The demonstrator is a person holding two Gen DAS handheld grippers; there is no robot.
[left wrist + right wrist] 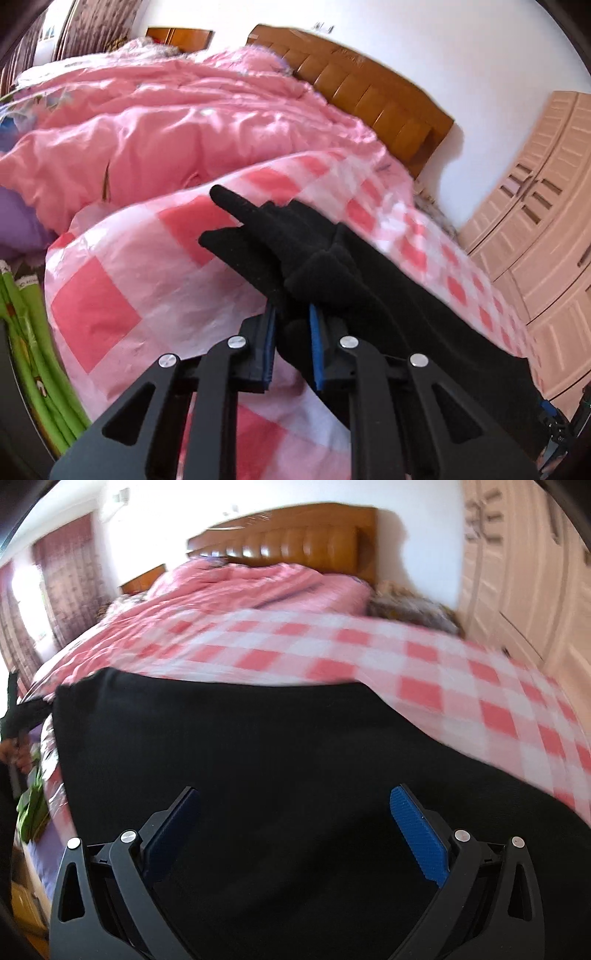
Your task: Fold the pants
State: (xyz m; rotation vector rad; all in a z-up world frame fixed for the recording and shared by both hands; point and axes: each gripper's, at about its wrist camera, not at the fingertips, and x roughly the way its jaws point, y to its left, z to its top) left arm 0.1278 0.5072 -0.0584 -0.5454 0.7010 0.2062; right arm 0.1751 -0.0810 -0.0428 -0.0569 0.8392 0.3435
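You have one pair of black pants (258, 775) and two grippers in play. Your left gripper (293, 332) has its fingers (317, 354) pinched on a bunched fold of the black fleece, and two pointed ends of the fabric stick up past the tips. From there the cloth runs off to the right across the bed. Your right gripper (295, 834) has its two blue-padded fingers (417, 834) spread wide, with the broad dark panel of the pants spread between and beneath them — whether the pads touch the fabric, you cannot tell from here.

The pants lie on a pink-and-white checked sheet (424, 672) covering the near part of the bed. Behind it a rumpled pink quilt (166, 125) is heaped toward one padded wooden headboard (369, 88). A purple sheet edge (18, 218) shows at the left, and green fabric (33, 332) lies below it by the bedside.

The room has white walls, a pale panelled wardrobe (535, 206) on the right and patterned curtains (70, 576) by a bright window on the left. The right wrist view is smeared with blur, so finer detail there is lost.
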